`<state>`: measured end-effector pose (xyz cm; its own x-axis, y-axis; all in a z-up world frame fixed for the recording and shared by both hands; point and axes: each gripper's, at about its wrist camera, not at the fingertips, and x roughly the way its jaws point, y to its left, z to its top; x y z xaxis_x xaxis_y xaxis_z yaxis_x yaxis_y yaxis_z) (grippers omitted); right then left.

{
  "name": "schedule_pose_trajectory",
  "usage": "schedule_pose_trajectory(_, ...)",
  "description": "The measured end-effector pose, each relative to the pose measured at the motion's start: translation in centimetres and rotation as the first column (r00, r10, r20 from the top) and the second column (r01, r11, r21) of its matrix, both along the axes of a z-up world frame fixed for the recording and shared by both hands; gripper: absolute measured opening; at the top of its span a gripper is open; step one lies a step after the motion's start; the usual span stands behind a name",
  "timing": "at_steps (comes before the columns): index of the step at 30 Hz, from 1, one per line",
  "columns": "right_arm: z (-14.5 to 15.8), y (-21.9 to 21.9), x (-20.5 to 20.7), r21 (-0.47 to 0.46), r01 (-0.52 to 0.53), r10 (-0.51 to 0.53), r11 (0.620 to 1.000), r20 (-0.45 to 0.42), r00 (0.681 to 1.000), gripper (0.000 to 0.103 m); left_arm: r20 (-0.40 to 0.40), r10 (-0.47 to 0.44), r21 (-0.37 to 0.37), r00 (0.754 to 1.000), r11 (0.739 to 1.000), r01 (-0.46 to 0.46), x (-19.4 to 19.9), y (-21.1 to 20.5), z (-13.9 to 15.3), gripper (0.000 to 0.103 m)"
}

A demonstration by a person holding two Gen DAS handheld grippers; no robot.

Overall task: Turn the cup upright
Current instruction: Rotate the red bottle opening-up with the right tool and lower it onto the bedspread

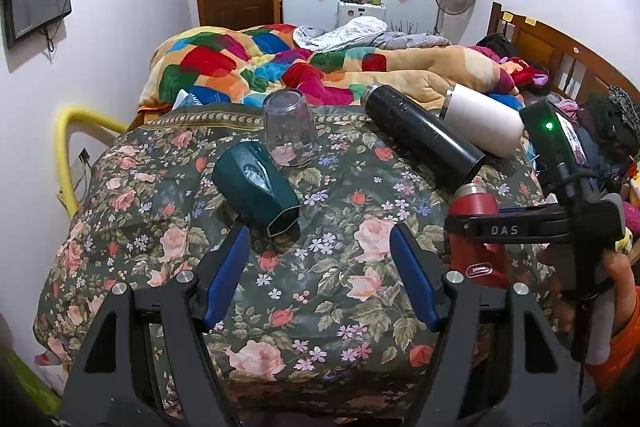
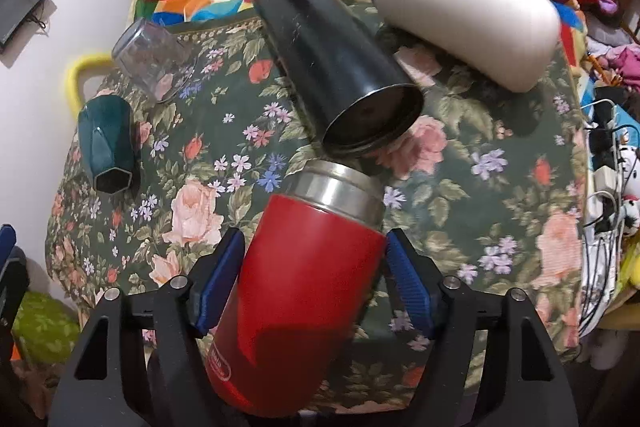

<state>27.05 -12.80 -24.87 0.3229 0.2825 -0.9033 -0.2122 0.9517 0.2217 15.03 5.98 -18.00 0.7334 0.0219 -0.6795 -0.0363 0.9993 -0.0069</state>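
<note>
While the right gripper [image 2: 314,263] pinched the red cup [image 2: 296,291], mouth toward 12 o'clock, the left gripper [image 1: 320,267] hung spread; tilting upright seemed next.

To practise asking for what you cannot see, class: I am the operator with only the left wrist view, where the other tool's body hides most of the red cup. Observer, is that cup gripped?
Observer: It looks so. The right tool has the red cup between its blue pads, one against each side.
Operator: Which way does the cup point?
Observer: Its steel-banded end points away from the tool, toward the near end of the black flask.
</note>
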Motion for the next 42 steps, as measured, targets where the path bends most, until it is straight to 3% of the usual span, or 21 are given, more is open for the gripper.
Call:
schedule_pose_trajectory(7, 1.0, -0.2, 0.0, 0.046, -0.013, 0.012, 0.999, 0.020, 1.000, 0.063, 0.013, -0.006, 0.005, 1.000, 1.000, 0.006, -0.1, -0.7, 0.7, 0.071)
schedule_pose_trajectory(15, 5.2, 0.1, -2.2, 0.028, -0.056, 0.051, 0.998, 0.173, 0.984, 0.062, 0.033, 0.005, 0.002, 0.999, 1.000, -0.005, -0.5, -0.9, 1.5, 0.071)
schedule_pose_trajectory(23, 8.4, 1.8, -3.6, -0.019, -0.099, 0.100, 0.995, 0.315, 0.944, 0.059, 0.064, 0.012, 0.001, 0.998, 1.000, -0.012, -0.7, -0.9, 2.5, 0.071)
schedule_pose_trajectory(28, 9.0, 2.3, -3.4, -0.046, -0.111, 0.120, 0.993, 0.337, 0.934, 0.059, 0.070, 0.013, -0.008, 0.997, 1.000, -0.013, -0.6, -0.6, 2.7, 0.071)
schedule_pose_trajectory(37, 6.4, 2.9, -3.8, -0.092, -0.140, 0.161, 0.986, 0.282, 0.946, 0.059, 0.041, 0.000, -0.024, 0.999, 1.000, 0.001, -0.2, -0.9, 1.9, 0.071)
schedule_pose_trajectory(42, 6.4, 3.4, -4.2, -0.116, -0.153, 0.182, 0.981, 0.309, 0.933, 0.059, 0.030, 0.000, -0.023, 1.000, 1.000, 0.001, -0.1, -1.0, 1.6, 0.071)
